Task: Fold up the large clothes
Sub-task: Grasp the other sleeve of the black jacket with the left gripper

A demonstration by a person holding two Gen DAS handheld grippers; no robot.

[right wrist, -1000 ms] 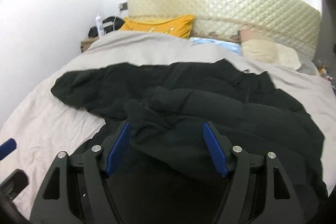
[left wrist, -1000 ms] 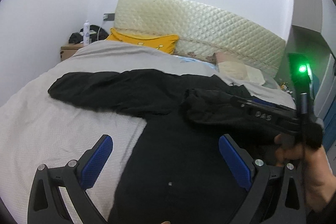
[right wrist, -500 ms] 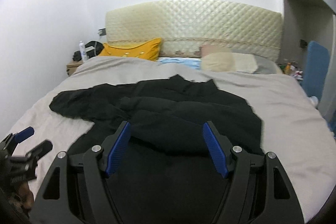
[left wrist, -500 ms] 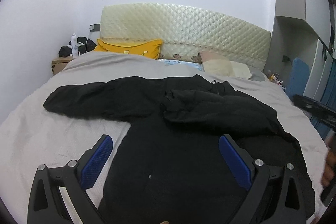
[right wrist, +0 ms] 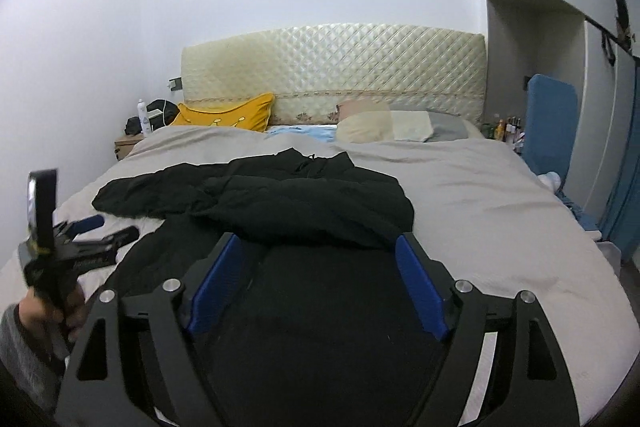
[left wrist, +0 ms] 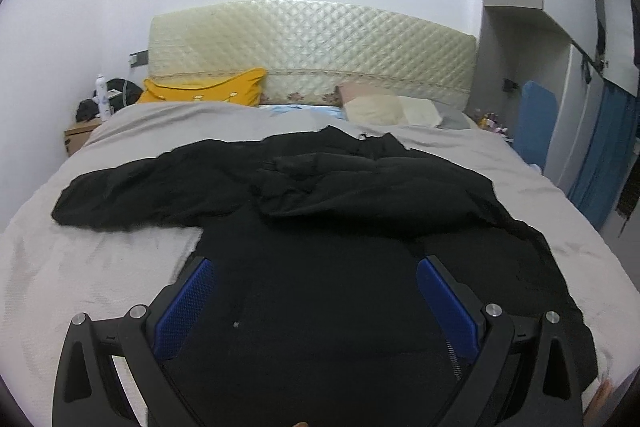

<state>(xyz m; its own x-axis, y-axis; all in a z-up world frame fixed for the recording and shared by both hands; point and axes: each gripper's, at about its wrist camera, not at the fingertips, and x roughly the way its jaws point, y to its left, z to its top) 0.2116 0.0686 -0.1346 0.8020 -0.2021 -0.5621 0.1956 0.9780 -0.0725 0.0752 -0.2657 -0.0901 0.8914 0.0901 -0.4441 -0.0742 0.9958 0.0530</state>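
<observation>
My black jacket [left wrist: 320, 227] lies spread across the grey bed [right wrist: 500, 211], one sleeve folded over its chest, the other stretched toward the bed's left edge. My right tool [right wrist: 318, 281] has just been opening and hangs wide above the hem, nothing between its pads. My left tool [left wrist: 316, 301] is wide too, empty. Bare bedding lies right of the jacket.
</observation>
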